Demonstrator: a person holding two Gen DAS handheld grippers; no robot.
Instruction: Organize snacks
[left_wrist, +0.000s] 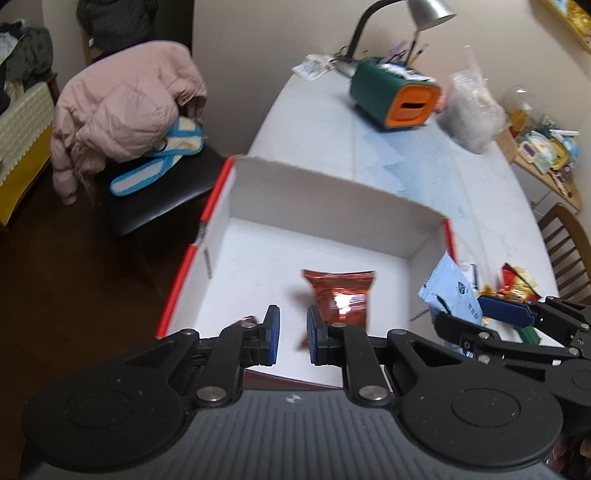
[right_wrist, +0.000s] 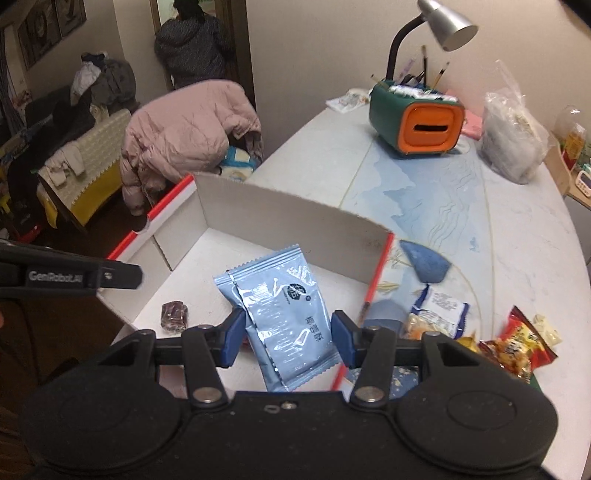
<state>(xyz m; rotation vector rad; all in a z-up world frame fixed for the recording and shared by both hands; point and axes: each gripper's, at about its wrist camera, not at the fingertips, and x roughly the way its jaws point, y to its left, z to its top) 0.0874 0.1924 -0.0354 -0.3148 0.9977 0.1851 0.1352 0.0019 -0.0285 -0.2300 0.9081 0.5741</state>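
1. Left wrist view: the left gripper (left_wrist: 293, 338) hangs over a white cardboard box (left_wrist: 332, 192) with red edges, which sits on a pale table (left_wrist: 314, 122). Its blue pads stand close together, at their narrowest, with nothing between them.
2. Just past those pads, a shiny red snack packet (left_wrist: 341, 299) appears inside the box; whether it rests on the floor of the box cannot be told.
3. Right wrist view: the right gripper (right_wrist: 288, 339) is clamped on a light blue foil packet (right_wrist: 284, 317), its pads pressing the two long edges near the packet's lower half. The packet hangs over the box's right side.
4. A small dark wrapped sweet (right_wrist: 173, 315) lies on the box floor at the left.
5. More snacks wait on the table to the right of the box: a blue and white wrapper (right_wrist: 439, 308) and a red and yellow packet (right_wrist: 517, 343).
6. Handling, as a judgement: the foil packets look light, thin and floppy, with slick crinkly skin. A firm pinch on a sealed edge or across the flat body should hold best; a loose grip could let one slide out.
7. A green and orange holder (right_wrist: 417, 118) and a desk lamp (right_wrist: 443, 22) stand at the far end.
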